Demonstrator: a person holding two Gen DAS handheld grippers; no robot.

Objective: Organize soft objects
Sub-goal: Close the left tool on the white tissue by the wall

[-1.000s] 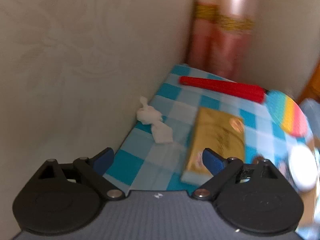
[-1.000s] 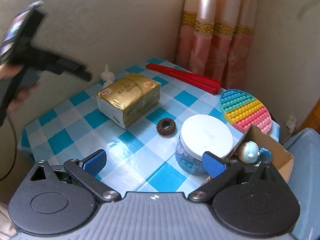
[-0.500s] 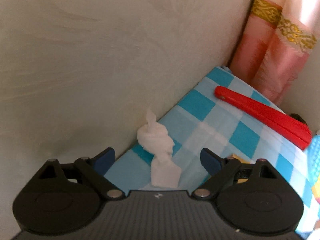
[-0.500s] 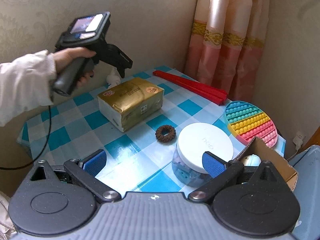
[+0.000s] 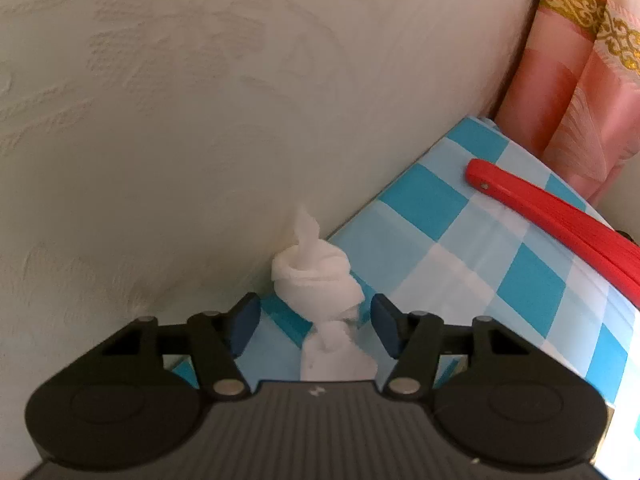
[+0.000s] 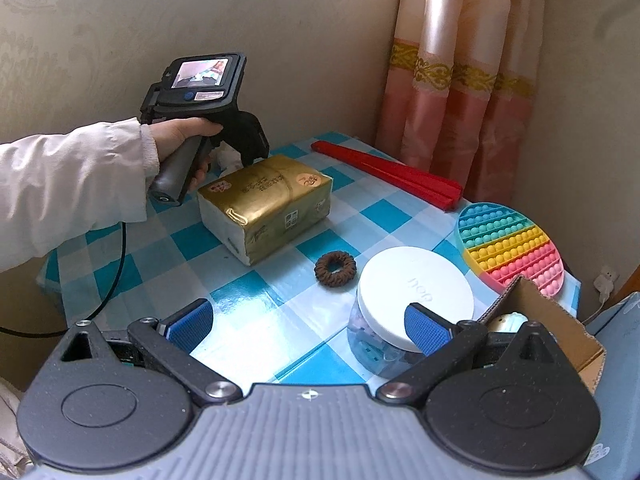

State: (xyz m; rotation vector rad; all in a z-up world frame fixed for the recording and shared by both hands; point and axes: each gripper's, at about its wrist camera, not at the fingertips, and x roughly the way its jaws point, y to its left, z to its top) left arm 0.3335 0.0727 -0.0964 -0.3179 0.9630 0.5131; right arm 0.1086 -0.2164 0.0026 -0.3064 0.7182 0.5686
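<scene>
Just a twisted white tissue wad (image 5: pixel 316 280), untouched between the closing left tongs (image 5: pixel 316 326).

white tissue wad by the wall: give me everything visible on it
The tissue wad is white, soft-looking paper twisted into a lumpy spiral with a thin peak on top and a flatter tail toward the camera. It rests on the checked tablecloth at the table's edge by the wall. The left gripper straddles it, jaws just closing; the pads do not yet press it.
</scene>
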